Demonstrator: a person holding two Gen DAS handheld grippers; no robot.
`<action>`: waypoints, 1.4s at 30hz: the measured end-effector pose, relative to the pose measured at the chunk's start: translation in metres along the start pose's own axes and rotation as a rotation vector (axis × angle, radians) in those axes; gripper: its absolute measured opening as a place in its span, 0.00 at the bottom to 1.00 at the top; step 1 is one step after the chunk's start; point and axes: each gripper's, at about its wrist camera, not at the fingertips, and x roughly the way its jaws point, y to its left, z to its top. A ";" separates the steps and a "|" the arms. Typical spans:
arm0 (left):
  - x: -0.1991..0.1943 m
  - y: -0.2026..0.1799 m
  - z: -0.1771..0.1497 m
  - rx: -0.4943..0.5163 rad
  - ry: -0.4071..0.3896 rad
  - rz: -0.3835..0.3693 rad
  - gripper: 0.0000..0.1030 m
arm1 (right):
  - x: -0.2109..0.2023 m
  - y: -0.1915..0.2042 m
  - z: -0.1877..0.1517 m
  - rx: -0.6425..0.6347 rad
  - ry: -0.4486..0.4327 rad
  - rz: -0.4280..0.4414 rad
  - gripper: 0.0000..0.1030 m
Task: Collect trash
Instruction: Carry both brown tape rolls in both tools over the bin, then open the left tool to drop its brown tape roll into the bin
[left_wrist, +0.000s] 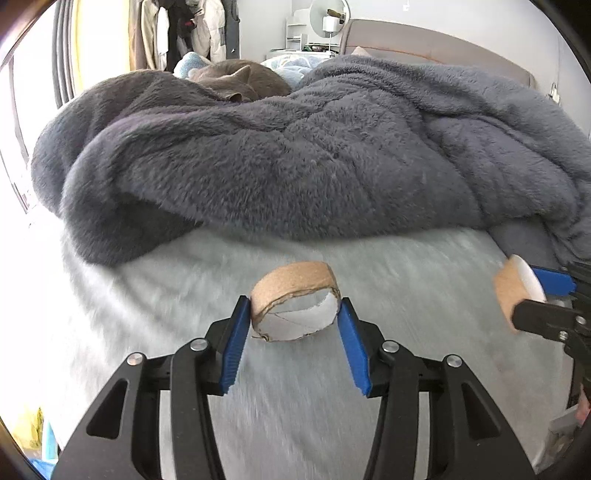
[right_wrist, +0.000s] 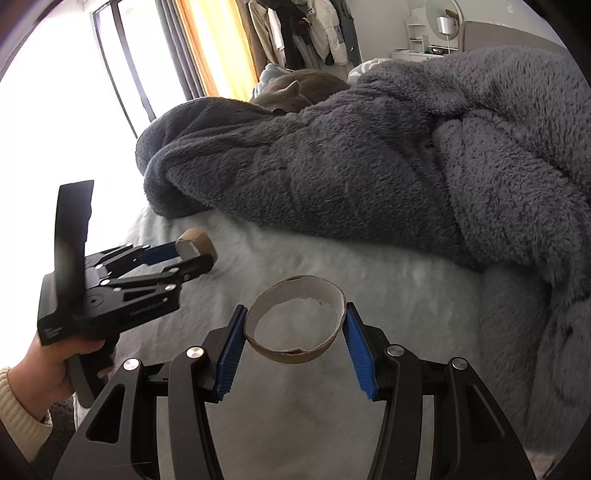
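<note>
Cardboard rings, two: your left tool (left_wrist: 294, 317) clamped one (left_wrist: 294, 306), right tool (right_wrist: 294, 325) another (right_wrist: 295, 317); binning remained.

I see a blanket (left_wrist: 295, 166) heaped on the bed (left_wrist: 295, 387), behind both cardboard rings. A cat (left_wrist: 240, 79) lies behind the blanket.

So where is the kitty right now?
The cat is curled up at the far end of the bed, behind the gray blanket, left of center in both views.
</note>
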 end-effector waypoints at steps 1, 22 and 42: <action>-0.004 0.001 -0.002 -0.008 0.000 -0.005 0.50 | -0.001 0.003 -0.001 0.000 0.000 0.001 0.51; -0.154 0.067 -0.087 -0.056 -0.107 0.101 0.50 | -0.030 0.096 -0.026 -0.038 0.012 0.017 0.51; -0.143 0.216 -0.176 -0.339 0.126 0.223 0.50 | -0.010 0.245 -0.015 -0.150 -0.005 0.157 0.52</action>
